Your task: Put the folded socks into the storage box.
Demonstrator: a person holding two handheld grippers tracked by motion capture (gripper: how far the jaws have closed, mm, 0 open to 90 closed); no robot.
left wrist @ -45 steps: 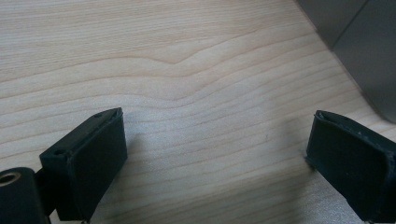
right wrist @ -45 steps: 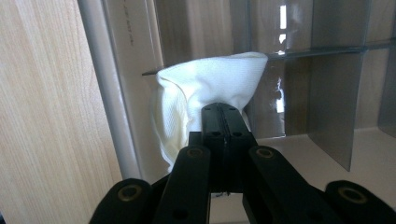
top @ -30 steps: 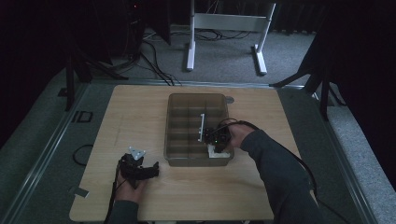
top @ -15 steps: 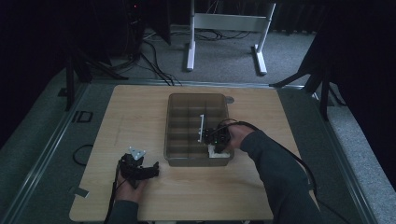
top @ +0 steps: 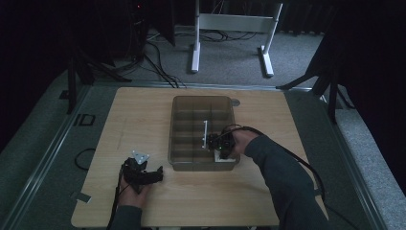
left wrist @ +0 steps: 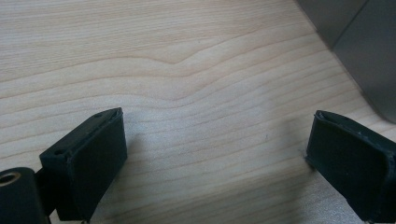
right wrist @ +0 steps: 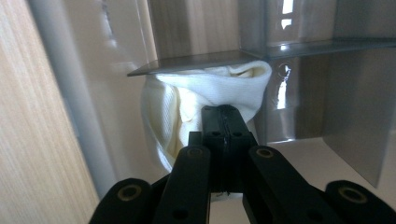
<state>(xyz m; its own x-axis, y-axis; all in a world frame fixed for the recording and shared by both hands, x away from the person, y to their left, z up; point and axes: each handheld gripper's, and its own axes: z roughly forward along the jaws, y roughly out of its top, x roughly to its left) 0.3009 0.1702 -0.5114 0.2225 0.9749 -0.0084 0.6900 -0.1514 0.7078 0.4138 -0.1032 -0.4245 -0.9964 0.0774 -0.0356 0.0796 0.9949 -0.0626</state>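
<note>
A smoky clear organiser box (top: 202, 99) with several compartments lies in the middle of the wooden table (top: 134, 120). My right gripper (top: 218, 143) reaches into its near right compartment. In the right gripper view the jaws (right wrist: 226, 112) are pressed together, with no fabric showing between them. Their tips touch a bunched white cloth (right wrist: 210, 88) tucked under a grey divider (right wrist: 196, 60). The cloth (top: 224, 157) shows as a pale patch in the box. My left gripper (top: 155, 175) rests open on bare wood (left wrist: 217, 154), near the box's front left corner (left wrist: 359, 46).
A thin white strip (top: 206, 134) stands along a middle divider of the box. A black cable (top: 287, 153) trails from the right gripper over the table's right side. A white metal stand (top: 230, 33) and floor cables lie beyond the far edge.
</note>
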